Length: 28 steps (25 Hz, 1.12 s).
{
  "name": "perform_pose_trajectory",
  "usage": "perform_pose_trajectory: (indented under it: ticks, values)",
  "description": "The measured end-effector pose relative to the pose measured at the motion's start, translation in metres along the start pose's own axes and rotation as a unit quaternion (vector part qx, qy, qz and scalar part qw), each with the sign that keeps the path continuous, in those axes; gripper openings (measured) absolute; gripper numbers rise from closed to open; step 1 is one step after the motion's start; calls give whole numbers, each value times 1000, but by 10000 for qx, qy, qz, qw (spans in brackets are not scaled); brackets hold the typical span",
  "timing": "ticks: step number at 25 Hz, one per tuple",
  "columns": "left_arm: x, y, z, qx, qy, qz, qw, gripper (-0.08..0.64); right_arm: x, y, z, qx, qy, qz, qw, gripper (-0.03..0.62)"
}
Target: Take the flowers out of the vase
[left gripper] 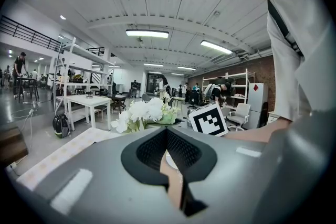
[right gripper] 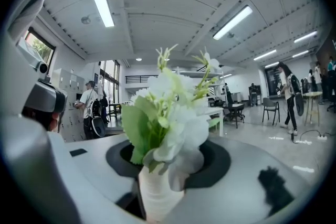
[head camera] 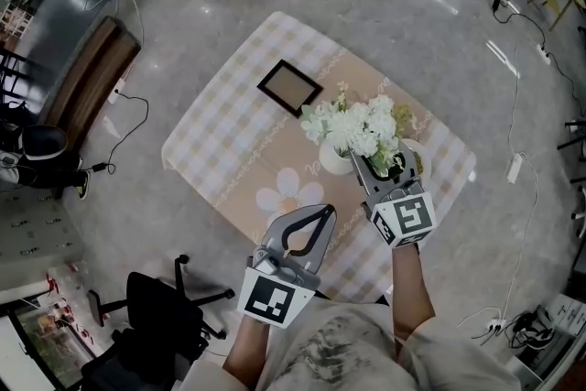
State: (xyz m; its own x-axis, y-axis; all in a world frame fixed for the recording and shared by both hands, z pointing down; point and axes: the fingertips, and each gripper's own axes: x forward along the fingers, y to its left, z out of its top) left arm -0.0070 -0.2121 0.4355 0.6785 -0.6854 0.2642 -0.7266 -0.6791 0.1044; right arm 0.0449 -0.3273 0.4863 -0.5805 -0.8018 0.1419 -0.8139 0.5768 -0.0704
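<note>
A cluster of white flowers (head camera: 352, 125) with green leaves stands in a white vase (head camera: 334, 162) on the checked tablecloth (head camera: 229, 151). My right gripper (head camera: 377, 162) reaches into the right side of the cluster. In the right gripper view its jaws (right gripper: 165, 165) press on a white ribbed stalk base (right gripper: 157, 191) topped by white blooms and leaves (right gripper: 168, 113). My left gripper (head camera: 327, 211) hovers over the near part of the table, shut and empty. In the left gripper view its tips (left gripper: 167, 131) meet, and the flowers (left gripper: 142, 113) show beyond them.
A dark-framed picture (head camera: 289, 87) lies flat behind the vase. A white round dish (head camera: 417, 158) sits just right of my right gripper. A black office chair (head camera: 156, 316) stands at the near left of the table. Cables run across the floor.
</note>
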Motion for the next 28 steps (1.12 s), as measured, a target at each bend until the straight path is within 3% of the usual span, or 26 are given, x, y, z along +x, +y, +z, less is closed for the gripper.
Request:
perform_pose_trajectory:
  ticks: [5, 12, 28]
  values:
    - [-1, -1, 1, 6, -18, 12, 10000, 9, -2, 0, 4, -48, -28, -17, 10000, 144]
    - [-2, -3, 3, 15, -61, 9, 10000, 9, -3, 3, 6, -30, -94, 49, 9999, 94]
    - [-5, -6, 14, 39, -213, 13, 9998, 9, -7, 9, 17, -38, -175, 116, 9998, 78]
